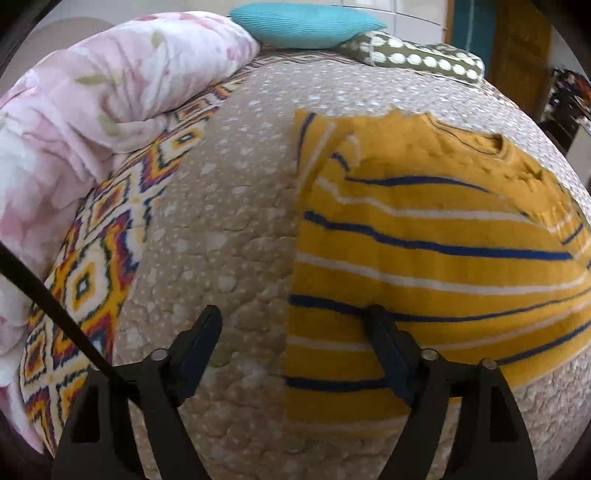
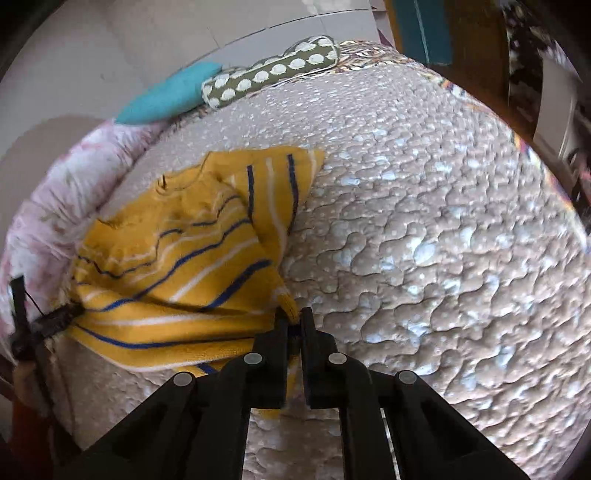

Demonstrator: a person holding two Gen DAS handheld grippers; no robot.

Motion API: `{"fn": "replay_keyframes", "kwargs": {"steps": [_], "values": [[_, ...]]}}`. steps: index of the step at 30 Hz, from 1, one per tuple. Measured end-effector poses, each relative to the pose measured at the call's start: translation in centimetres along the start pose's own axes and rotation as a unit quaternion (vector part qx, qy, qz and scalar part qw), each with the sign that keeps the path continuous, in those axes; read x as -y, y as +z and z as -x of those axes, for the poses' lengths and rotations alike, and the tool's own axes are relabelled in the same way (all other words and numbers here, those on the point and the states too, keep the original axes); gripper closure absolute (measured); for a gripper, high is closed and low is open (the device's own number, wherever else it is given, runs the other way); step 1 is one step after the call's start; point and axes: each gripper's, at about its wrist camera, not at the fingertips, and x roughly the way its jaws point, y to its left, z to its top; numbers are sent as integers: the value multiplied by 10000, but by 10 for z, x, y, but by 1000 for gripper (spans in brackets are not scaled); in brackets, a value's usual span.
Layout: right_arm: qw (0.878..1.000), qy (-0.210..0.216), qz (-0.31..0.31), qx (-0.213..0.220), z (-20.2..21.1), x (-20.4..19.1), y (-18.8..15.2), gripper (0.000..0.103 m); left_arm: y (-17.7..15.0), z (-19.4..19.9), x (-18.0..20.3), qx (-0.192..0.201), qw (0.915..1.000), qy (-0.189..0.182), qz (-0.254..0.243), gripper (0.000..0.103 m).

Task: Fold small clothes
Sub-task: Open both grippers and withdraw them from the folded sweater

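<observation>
A small yellow shirt point(image 1: 436, 236) with blue and white stripes lies on a beige quilted bedspread point(image 1: 229, 221), its left sleeve folded in over the body. My left gripper point(image 1: 291, 314) is open over the shirt's left edge, one finger above the bedspread and the other above the fabric, nothing pinched. In the right wrist view the same shirt point(image 2: 177, 258) is bunched and lifted at its near right corner, where my right gripper point(image 2: 294, 319) is shut on the hem. The left gripper point(image 2: 44, 321) shows at the shirt's far left edge.
A pink floral quilt point(image 1: 92, 122) is heaped along the left of the bed, over a patterned sheet point(image 1: 96, 277). A turquoise pillow point(image 1: 306, 26) and a green dotted cushion point(image 1: 413, 55) lie at the head. Bare bedspread point(image 2: 443, 240) stretches to the right of the shirt.
</observation>
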Motion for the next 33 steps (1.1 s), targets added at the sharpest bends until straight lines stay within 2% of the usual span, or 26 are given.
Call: {"fn": "replay_keyframes", "kwargs": {"steps": [1, 3, 6, 9, 11, 15, 17, 20, 22, 24, 27, 29, 31, 33], "values": [[9996, -225, 164, 1, 2, -8, -1, 87, -1, 1, -3, -4, 10000, 18, 35, 21], [9979, -566, 306, 24, 7, -17, 0, 70, -4, 4, -10, -8, 9998, 46, 177, 21], [9971, -648, 253, 325, 25, -17, 5, 67, -13, 19, -27, 160, 9983, 183, 539, 21], [9949, -592, 247, 782, 41, -28, 15, 67, -23, 31, -42, 425, 9936, -8, 1043, 21], [9944, -452, 345, 888, 38, -45, 29, 67, -28, 30, -48, 485, 9908, -147, 1252, 21], [9974, -1, 367, 616, -2, -83, 57, 67, -37, 21, -56, 589, 9874, -302, 1437, 21], [9985, 18, 380, 387, -29, -97, 65, 67, -43, 21, -61, 655, 9860, -403, 1482, 21], [9981, -368, 491, 80, -80, -108, 73, 67, -49, 25, -70, 749, 9847, -450, 1508, 21], [9968, -568, 547, 114, -98, -111, 76, 61, -51, 27, -79, 803, 9833, -534, 1542, 21], [9955, -702, 622, 124, -104, -113, 81, 50, -55, 29, -88, 837, 9820, -544, 1602, 21], [9931, -948, 685, -37, -103, -119, 90, 48, -58, 30, -96, 823, 9806, -574, 1685, 21], [9913, -1103, 680, 210, -89, -130, 95, 48, -59, 29, -97, 792, 9802, -630, 1700, 21], [9935, -785, 658, 501, -75, -150, 100, 48, -59, 28, -96, 775, 9808, -601, 1686, 21], [9959, -294, 732, 433, -75, -178, 101, 51, -59, 27, -94, 763, 9817, -567, 1651, 21]]}}
